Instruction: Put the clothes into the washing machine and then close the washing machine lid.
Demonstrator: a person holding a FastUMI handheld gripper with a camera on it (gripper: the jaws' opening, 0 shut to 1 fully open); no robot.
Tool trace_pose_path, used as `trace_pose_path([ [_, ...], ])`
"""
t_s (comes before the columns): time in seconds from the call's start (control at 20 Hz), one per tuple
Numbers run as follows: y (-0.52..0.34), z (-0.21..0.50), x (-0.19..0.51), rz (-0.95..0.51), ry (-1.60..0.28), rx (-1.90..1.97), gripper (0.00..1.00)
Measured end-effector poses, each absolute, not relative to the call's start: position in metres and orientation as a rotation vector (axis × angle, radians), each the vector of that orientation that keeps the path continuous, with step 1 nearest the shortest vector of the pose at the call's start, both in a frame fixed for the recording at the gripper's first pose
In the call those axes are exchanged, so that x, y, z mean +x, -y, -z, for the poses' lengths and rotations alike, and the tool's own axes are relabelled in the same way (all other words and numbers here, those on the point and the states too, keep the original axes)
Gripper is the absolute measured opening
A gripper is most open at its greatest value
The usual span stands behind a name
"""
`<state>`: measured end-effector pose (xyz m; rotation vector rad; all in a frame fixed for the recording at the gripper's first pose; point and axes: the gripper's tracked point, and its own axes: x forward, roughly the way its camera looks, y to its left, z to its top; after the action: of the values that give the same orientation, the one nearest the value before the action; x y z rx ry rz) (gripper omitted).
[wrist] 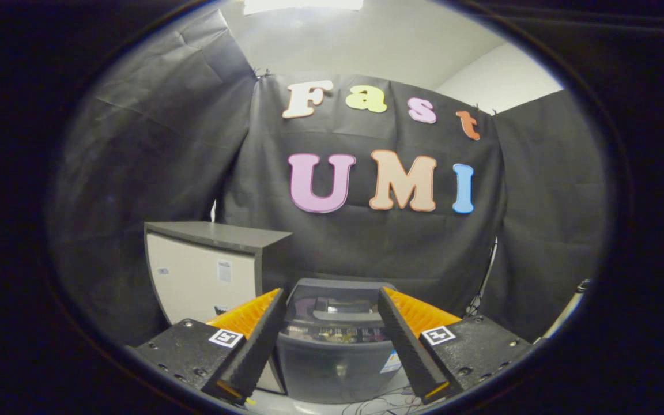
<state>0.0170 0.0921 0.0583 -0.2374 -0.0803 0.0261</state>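
Here, tongs (pixel 331 297) spread wide, gripping nothing, washing machine (pixel 332 346) beyond them.

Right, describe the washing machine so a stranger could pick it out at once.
Start at the booth's black cloth wall. Below it, just ahead of the open gripper and framed between its fingers, stands the washing machine, dark grey with a tinted lid. The pale, flat-topped cabinet beside it is taller and boxier.
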Motion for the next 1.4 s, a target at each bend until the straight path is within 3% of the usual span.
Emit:
trace_pose_path([
  [0.45,-0.039,-0.072,-0.035,0.097,0.186,-0.135,0.97],
  [1.4,-0.062,-0.042,-0.024,-0.006,0.071,-0.067,0.97],
])
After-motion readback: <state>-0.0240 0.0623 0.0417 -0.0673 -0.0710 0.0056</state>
